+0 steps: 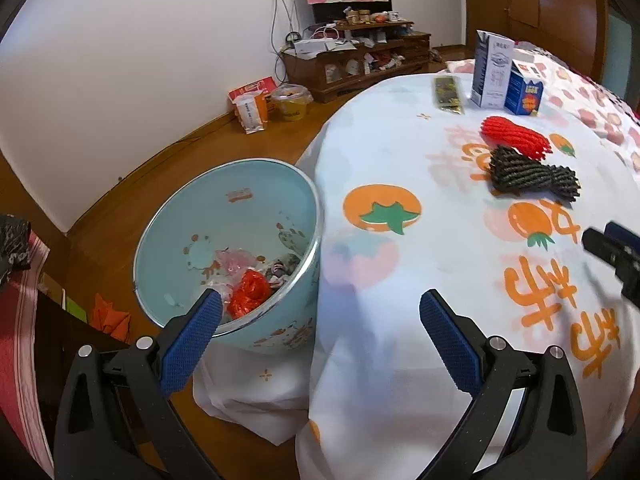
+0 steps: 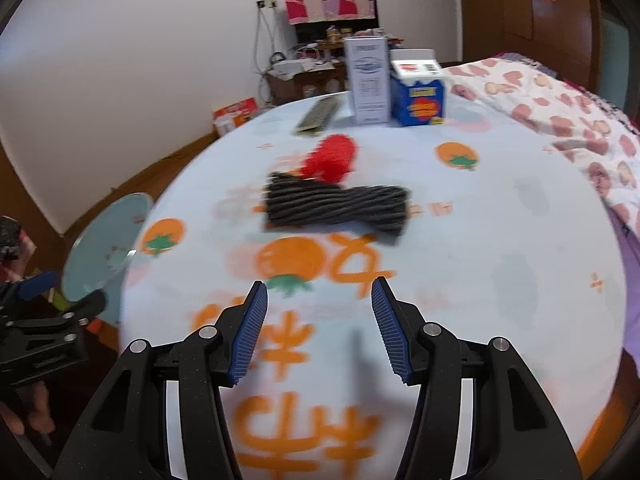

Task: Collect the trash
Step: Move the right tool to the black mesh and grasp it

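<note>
Bedroom, wood floor, bed [image 2: 460, 220] under fruit-print sheet. Left gripper [image 1: 320, 308] spread wide, empty, over bed edge beside pale blue bin [image 1: 192, 216]. Right gripper [image 2: 319, 300] half spread, empty, above bare sheet. Black net [image 2: 336, 206] touches red net [image 2: 334, 156] mid-bed; two cartons [image 2: 396, 84] and a flat wrapper [image 2: 318, 114] beyond.

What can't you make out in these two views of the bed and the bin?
- Trash bin, left wrist view: lower contents hidden by its near wall and the left tool.
- Same bin, right wrist view: mostly hidden behind the bed edge.
- Carton print, right wrist view: blurred, unreadable.
</note>
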A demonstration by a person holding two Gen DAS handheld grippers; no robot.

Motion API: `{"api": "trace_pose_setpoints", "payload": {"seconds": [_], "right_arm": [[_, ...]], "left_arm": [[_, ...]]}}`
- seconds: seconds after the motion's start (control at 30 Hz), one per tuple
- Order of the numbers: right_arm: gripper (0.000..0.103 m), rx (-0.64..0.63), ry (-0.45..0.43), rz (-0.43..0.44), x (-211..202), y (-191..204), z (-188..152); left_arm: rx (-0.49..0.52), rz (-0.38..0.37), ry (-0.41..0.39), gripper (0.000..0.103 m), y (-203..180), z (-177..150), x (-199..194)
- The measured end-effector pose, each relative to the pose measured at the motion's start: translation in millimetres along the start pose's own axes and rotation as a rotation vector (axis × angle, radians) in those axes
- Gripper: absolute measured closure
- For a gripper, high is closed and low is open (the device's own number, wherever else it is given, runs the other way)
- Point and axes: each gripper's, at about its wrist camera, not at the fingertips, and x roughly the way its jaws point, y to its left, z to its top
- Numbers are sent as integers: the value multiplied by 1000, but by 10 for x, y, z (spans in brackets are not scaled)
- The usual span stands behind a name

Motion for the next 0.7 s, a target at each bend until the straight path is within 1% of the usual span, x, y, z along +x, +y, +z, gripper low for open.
{"api": "trace_pose_setpoints", "payload": {"seconds": [0.13, 0.2, 0.3, 0.33, 0.4, 0.47, 0.53, 0.57, 0.6, 0.67, 0.7], "right_arm": [[49, -30, 1, -42, 118, -223, 199], [49, -66, 7, -47, 201, -282, 305], [49, -121, 37, -32, 400, -368, 472], [49, -134, 48, -20, 454, -378, 503], [49, -178, 88, 32, 595, -385, 579], [49, -223, 102, 46, 707, -354, 616], [49, -257, 127, 85, 805, -325, 631], [52, -269, 137, 99, 840, -313, 630], [62, -287, 149, 104, 868, -296, 623], [64, -330, 160, 101, 886, -269, 586], [68, -338, 157, 107, 877, -267, 576]], "left_arm": [[-7, 7, -6, 6, 29, 42, -1], [-18, 13, -7, 6, 61, 68, 0], [-28, 25, -7, 6, 108, 94, 3], [-32, 30, -5, 6, 124, 101, 12], [-42, 40, 2, 6, 149, 120, 37], [-47, 41, 6, 6, 164, 131, 54], [-45, 45, 8, 6, 149, 148, 64], [-42, 45, 8, 6, 139, 157, 69], [-38, 46, 10, 6, 122, 169, 78], [-37, 46, 12, 6, 107, 178, 93], [-37, 43, 14, 6, 93, 190, 104]]}}
